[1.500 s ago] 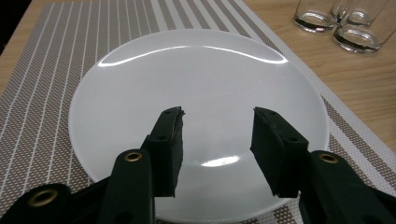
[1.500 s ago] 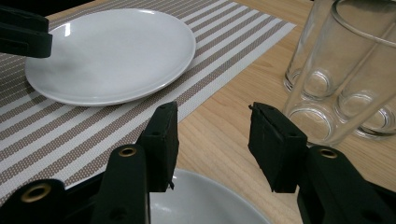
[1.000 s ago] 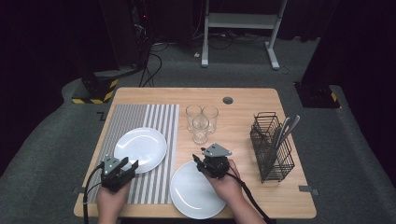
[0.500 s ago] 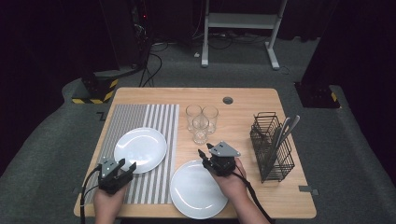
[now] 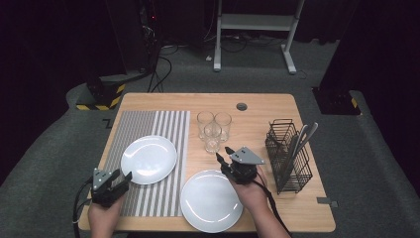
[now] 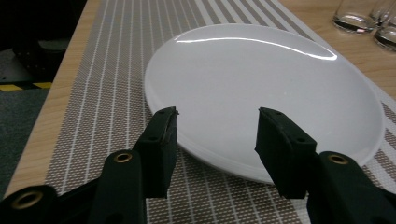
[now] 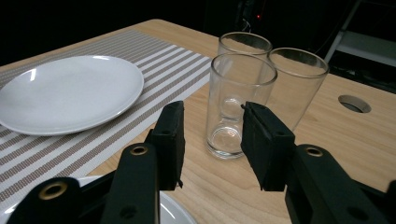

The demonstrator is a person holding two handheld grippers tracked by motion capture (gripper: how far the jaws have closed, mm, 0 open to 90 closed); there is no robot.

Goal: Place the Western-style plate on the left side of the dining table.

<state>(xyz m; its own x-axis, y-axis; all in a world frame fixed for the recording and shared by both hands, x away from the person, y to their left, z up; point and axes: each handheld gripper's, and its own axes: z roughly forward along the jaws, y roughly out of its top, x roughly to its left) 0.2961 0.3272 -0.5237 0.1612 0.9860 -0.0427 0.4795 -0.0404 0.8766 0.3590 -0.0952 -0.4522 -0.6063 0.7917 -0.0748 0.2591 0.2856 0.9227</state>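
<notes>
While both claws gape empty, a striped mat (image 5: pixel 148 158) covers the wooden table (image 5: pixel 257 106).

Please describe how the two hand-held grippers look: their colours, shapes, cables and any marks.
Both the left gripper and the right gripper have black bodies with two blocky black jaws. Brass-coloured rings sit at the jaw joints. Each carries a grey three-cornered plate on top, and a black cable trails back from it. No sleeves are visible.

Dark room, grey carpet (image 5: pixel 54 163) — white desk frame (image 5: pixel 257 29), black cables (image 5: pixel 166 64)
</notes>
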